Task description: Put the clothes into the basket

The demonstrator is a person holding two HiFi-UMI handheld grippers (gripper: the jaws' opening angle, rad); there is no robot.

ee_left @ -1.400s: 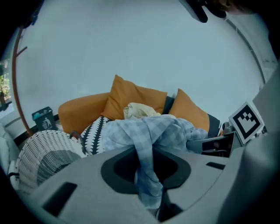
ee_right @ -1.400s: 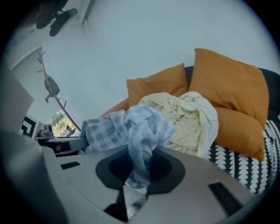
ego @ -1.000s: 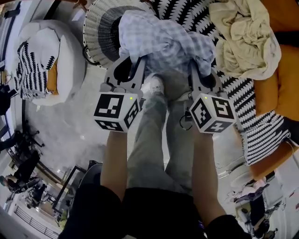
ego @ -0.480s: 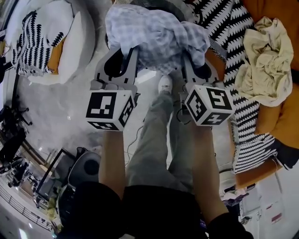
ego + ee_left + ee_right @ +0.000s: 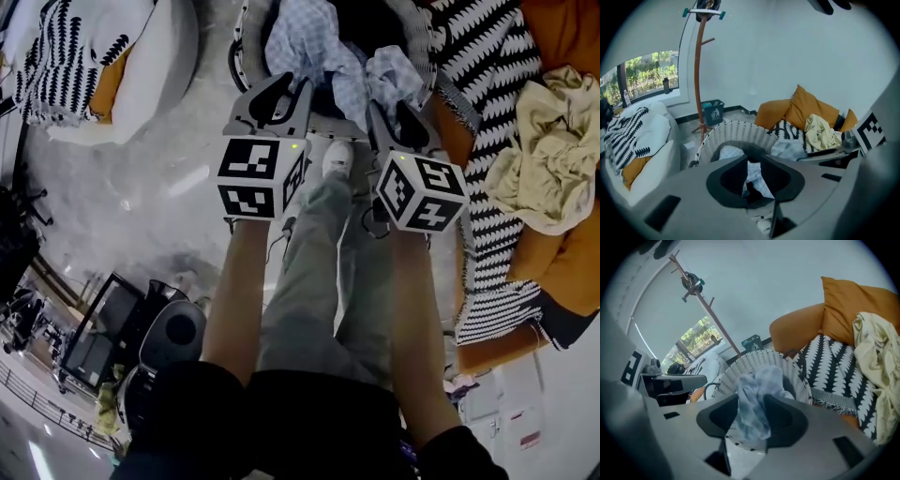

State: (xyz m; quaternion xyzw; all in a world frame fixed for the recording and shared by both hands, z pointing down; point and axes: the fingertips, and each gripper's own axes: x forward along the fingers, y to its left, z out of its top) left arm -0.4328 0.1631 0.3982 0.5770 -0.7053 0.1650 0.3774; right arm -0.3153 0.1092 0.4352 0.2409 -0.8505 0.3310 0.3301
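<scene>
The checked shirt (image 5: 305, 42) crowds the basket (image 5: 736, 136) mouth, the sofa (image 5: 562, 37) hems its right, bare floor (image 5: 159, 178) lies open left.

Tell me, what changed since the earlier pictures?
The checked shirt was carried down into the mouth of the basket by both grippers. The right gripper has just been opening its fingers, cloth still between them; the left gripper keeps its grip. The cream cloth stayed put.

- Two grippers: left gripper (image 5: 291, 89), right gripper (image 5: 389, 112)
- One white woven basket (image 5: 736, 136)
- One blue checked garment (image 5: 305, 42)
- One cream garment (image 5: 553, 178)
- Two black-and-white throws: left throw (image 5: 56, 47), right throw (image 5: 487, 122)
- One coat stand (image 5: 697, 70)
- One small bin (image 5: 712, 112)
</scene>
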